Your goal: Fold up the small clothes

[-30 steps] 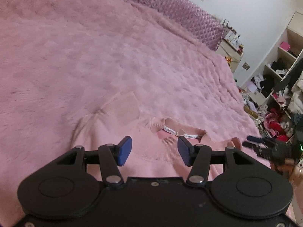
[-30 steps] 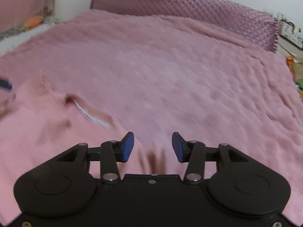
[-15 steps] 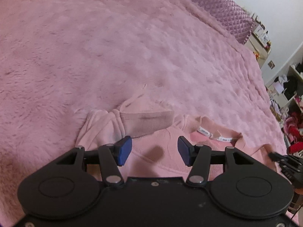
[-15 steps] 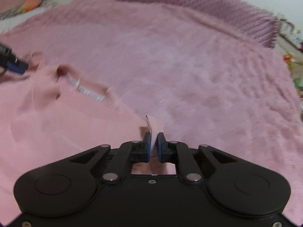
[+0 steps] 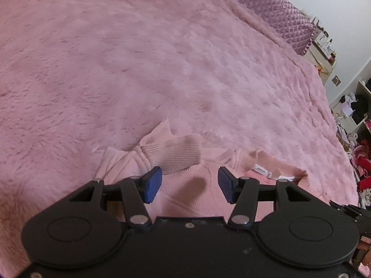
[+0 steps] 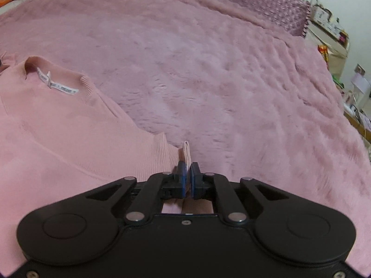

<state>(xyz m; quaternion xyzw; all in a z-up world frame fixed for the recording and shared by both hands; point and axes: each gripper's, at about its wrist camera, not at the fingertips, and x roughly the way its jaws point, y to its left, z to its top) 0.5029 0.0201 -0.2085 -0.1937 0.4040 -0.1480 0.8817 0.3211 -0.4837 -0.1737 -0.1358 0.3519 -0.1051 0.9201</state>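
Note:
A small pink knit sweater (image 5: 197,192) lies on the pink fluffy bedspread (image 5: 162,69). Its ribbed sleeve cuff (image 5: 171,153) is folded across the left shoulder, and the collar with white labels (image 5: 269,173) is to the right. My left gripper (image 5: 189,184) is open and empty just above the sweater near that cuff. In the right wrist view the sweater (image 6: 58,127) spreads to the left, collar (image 6: 55,81) at the far side. My right gripper (image 6: 188,180) is shut on the sweater's ribbed right edge (image 6: 185,150), pinching a fold that stands up between the pads.
A quilted purple headboard (image 5: 266,7) runs along the far side of the bed. Cluttered shelves and clothes piles (image 5: 357,143) stand off the bed's right side. The bedspread (image 6: 220,69) stretches wide beyond the sweater.
My right gripper closed on the sweater's right edge and now holds it. My left gripper stayed open and shifted left, from over the collar to near the folded sleeve cuff.

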